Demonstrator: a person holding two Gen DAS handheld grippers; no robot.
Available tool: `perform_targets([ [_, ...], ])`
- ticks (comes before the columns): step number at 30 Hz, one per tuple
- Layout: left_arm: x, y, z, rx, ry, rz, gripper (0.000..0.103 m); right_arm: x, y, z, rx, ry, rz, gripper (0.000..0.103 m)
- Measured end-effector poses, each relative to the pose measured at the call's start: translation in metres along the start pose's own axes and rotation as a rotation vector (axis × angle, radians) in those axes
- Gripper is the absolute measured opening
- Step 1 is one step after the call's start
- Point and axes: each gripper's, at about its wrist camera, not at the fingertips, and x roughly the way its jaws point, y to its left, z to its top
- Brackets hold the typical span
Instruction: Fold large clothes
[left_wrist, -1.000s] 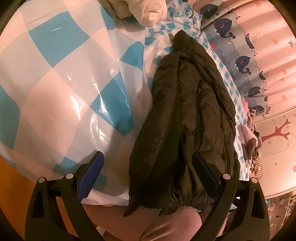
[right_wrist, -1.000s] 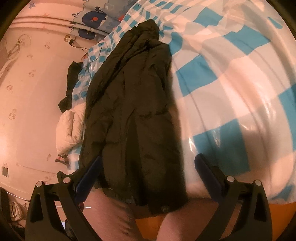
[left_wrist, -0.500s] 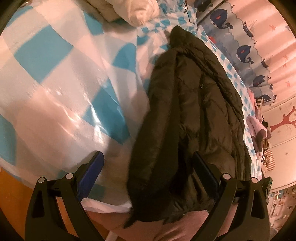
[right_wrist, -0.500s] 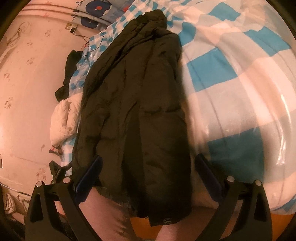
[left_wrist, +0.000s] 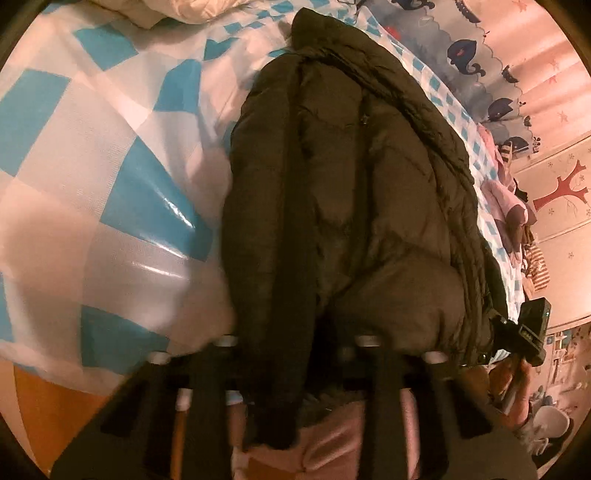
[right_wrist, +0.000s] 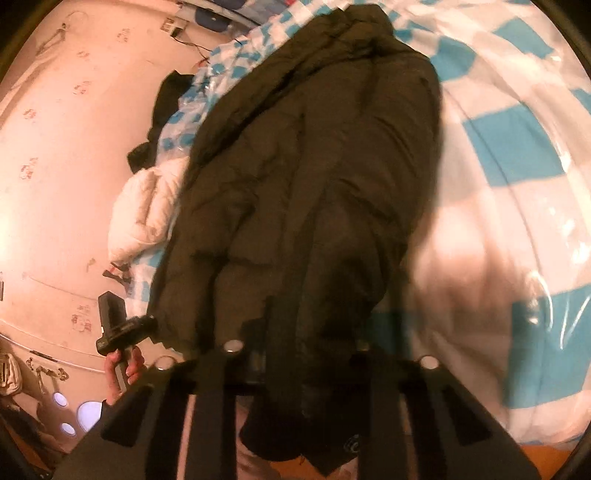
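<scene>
A dark olive puffer jacket (left_wrist: 351, 192) lies lengthwise on a bed, folded narrow, its hem hanging over the near edge; it also fills the right wrist view (right_wrist: 306, 192). My left gripper (left_wrist: 291, 354) has its fingers drawn together on the jacket's hem, the tips buried in fabric. My right gripper (right_wrist: 328, 354) is likewise closed on the hem at the other side. Each gripper shows in the other's view, at the jacket's edge: the right gripper (left_wrist: 528, 332) and the left gripper (right_wrist: 118, 328).
The bed has a blue-and-white checked cover (left_wrist: 122, 192) under clear plastic. A white puffy garment (right_wrist: 144, 214) and dark clothes (right_wrist: 162, 110) lie beside the jacket. A whale-print curtain (left_wrist: 476, 59) and pink clothes (left_wrist: 506, 192) are at the far side. My legs in pink trousers (left_wrist: 325, 439) are below.
Both grippers moved forward onto the jacket's hem and closed from wide open to shut on the fabric. The jacket now looms larger in both views.
</scene>
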Motion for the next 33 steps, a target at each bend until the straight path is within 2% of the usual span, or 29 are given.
perform_targets([
  [3, -0.018, -0.013, 0.006, 0.01, -0.018, -0.04, 0.006, -0.012, 0.007, 0.006, 0.016, -0.051, 0.071, 0.015],
  [6, -0.043, -0.034, 0.006, 0.041, -0.044, -0.123, 0.005, -0.035, 0.02, 0.013, 0.02, -0.117, 0.145, 0.013],
  [11, -0.085, -0.061, -0.009, 0.097, -0.076, -0.235, 0.005, -0.096, 0.042, 0.011, -0.02, -0.199, 0.234, 0.013],
  [14, -0.098, -0.063, -0.034, 0.14, -0.047, -0.258, 0.006, -0.131, 0.04, -0.006, -0.056, -0.194, 0.245, 0.013],
  [16, -0.094, -0.06, -0.05, 0.179, 0.012, -0.262, 0.009, -0.14, 0.033, -0.022, -0.065, -0.16, 0.242, 0.013],
  [17, -0.087, -0.053, -0.061, 0.202, 0.056, -0.248, 0.012, -0.141, 0.025, -0.033, -0.065, -0.121, 0.239, 0.016],
  [19, -0.069, -0.04, -0.074, 0.213, 0.135, -0.222, 0.03, -0.136, 0.004, -0.053, -0.061, -0.034, 0.182, 0.024],
  [20, -0.057, -0.027, -0.08, 0.188, 0.172, -0.197, 0.036, -0.134, -0.006, -0.059, -0.048, -0.012, 0.166, 0.044],
  [21, -0.049, -0.018, -0.083, 0.168, 0.187, -0.179, 0.047, -0.131, -0.019, -0.065, -0.021, 0.011, 0.164, 0.059],
  [23, -0.038, 0.001, -0.085, 0.119, 0.183, -0.185, 0.054, -0.13, -0.049, -0.074, 0.055, 0.013, 0.174, 0.065],
  [25, -0.034, 0.02, -0.084, 0.049, 0.159, -0.228, 0.063, -0.134, -0.07, -0.077, 0.107, -0.021, 0.216, 0.072],
  [26, -0.034, 0.025, -0.084, 0.025, 0.151, -0.248, 0.066, -0.135, -0.077, -0.077, 0.132, -0.041, 0.23, 0.083],
  [27, -0.034, 0.031, -0.083, -0.003, 0.139, -0.271, 0.071, -0.137, -0.086, -0.077, 0.159, -0.061, 0.234, 0.087],
  [29, -0.035, 0.04, -0.083, -0.027, 0.123, -0.285, 0.075, -0.136, -0.093, -0.076, 0.166, -0.055, 0.229, 0.087],
  [33, -0.032, 0.049, -0.082, -0.04, 0.123, -0.262, 0.081, -0.127, -0.1, -0.07, 0.166, -0.031, 0.199, 0.087],
])
